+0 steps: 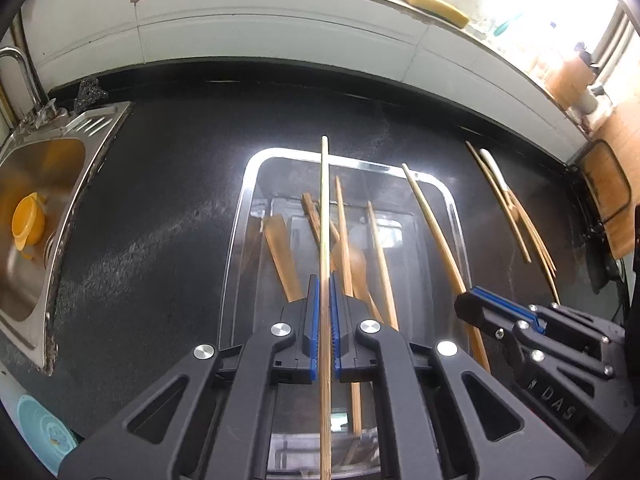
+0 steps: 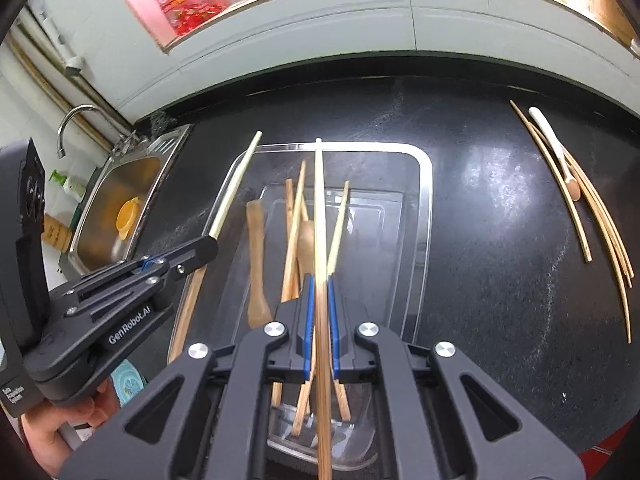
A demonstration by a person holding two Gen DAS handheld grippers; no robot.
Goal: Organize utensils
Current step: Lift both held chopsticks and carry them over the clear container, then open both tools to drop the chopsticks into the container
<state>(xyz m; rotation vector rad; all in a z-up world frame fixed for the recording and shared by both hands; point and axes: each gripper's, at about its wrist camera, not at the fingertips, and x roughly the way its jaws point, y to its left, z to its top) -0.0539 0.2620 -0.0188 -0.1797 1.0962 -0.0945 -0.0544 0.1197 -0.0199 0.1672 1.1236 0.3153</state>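
Observation:
My left gripper (image 1: 325, 282) is shut on a long bamboo chopstick (image 1: 325, 200), which points away over a clear plastic tray (image 1: 243, 196). My right gripper (image 2: 320, 280) is shut on another chopstick (image 2: 319, 200) above the same tray (image 2: 427, 208). Each gripper shows in the other's view: the right gripper (image 1: 468, 302) at the tray's right rim, the left gripper (image 2: 206, 248) at its left rim. Several chopsticks, a wooden spoon (image 1: 352, 260) and a wooden spatula (image 2: 256, 264) lie in the tray. More chopsticks (image 2: 580, 216) and a white-handled spoon (image 2: 548, 136) lie on the black counter to the right.
A steel sink (image 1: 44, 168) with a yellow cup (image 1: 27, 220) and a faucet (image 2: 76, 114) lies left of the tray. A steel scourer (image 1: 90, 90) sits behind it. A wooden cutting board (image 1: 608, 188) stands at the far right. A tiled wall and a window ledge close the back.

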